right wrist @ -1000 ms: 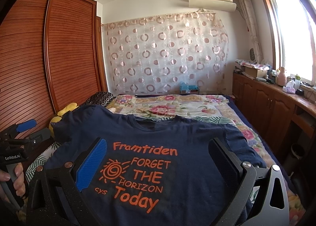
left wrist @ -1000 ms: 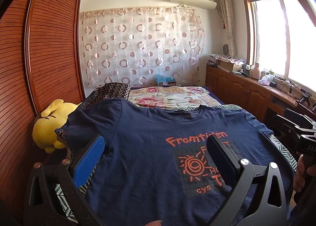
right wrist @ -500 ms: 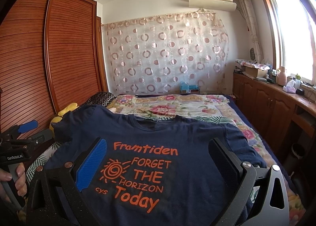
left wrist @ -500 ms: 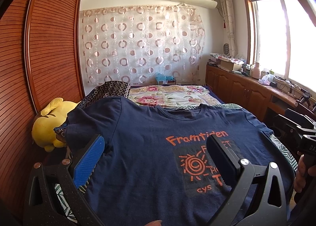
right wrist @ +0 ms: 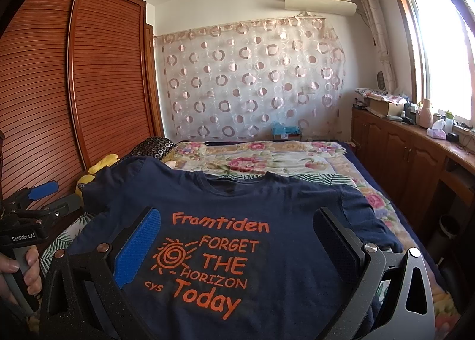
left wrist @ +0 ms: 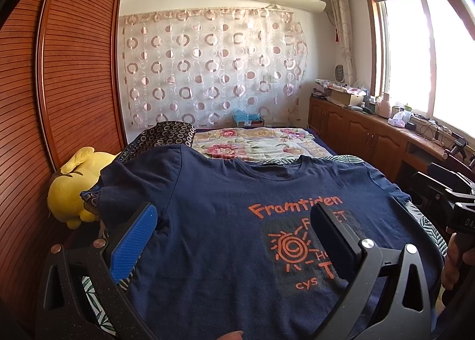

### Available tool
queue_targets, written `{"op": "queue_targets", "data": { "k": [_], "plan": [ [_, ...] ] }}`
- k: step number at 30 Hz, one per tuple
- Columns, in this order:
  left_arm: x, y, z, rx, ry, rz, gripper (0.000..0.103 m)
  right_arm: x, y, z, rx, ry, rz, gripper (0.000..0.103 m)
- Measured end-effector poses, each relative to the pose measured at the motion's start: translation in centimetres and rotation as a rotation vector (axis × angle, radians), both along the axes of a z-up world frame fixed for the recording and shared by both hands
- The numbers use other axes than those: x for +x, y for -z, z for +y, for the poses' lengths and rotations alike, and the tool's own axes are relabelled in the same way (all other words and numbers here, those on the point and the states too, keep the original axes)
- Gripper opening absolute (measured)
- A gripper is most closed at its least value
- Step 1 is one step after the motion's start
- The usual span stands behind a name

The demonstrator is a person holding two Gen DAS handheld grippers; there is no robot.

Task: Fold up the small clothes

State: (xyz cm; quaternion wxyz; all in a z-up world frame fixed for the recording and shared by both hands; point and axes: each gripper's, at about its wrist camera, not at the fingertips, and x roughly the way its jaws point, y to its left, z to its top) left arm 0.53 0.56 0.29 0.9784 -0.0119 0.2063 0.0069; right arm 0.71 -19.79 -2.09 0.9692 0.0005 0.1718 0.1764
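Observation:
A navy T-shirt (left wrist: 225, 221) (right wrist: 267, 200) with orange lettering lies spread flat, front up, on the bed, collar towards the far end. My left gripper (left wrist: 234, 227) hovers open over the shirt's left half, its blue pad (left wrist: 133, 245) near the left sleeve. Over the printed chest my right gripper (right wrist: 237, 239) also stands open, nothing between its fingers. In the right wrist view the left gripper (right wrist: 38, 194) appears at the left edge, held by a hand (right wrist: 29, 268). The right gripper's body (left wrist: 445, 194) shows at the right edge of the left wrist view.
A yellow plush toy (left wrist: 74, 185) lies at the shirt's left sleeve beside the wooden wardrobe (left wrist: 59, 87). A floral quilt (right wrist: 261, 159) and patterned pillow (left wrist: 166, 135) fill the far bed. Wooden cabinets (right wrist: 415, 156) with clutter line the right wall under the window.

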Motion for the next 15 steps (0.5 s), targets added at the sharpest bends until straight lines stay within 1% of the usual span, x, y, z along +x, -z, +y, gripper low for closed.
{"op": "queue_targets", "data": {
  "k": [15],
  "plan": [
    [-0.02,0.01,-0.07,-0.005,0.001,-0.004,0.103,-0.01,0.0,0.03,0.0,-0.003,0.001,0.103]
  ]
}}
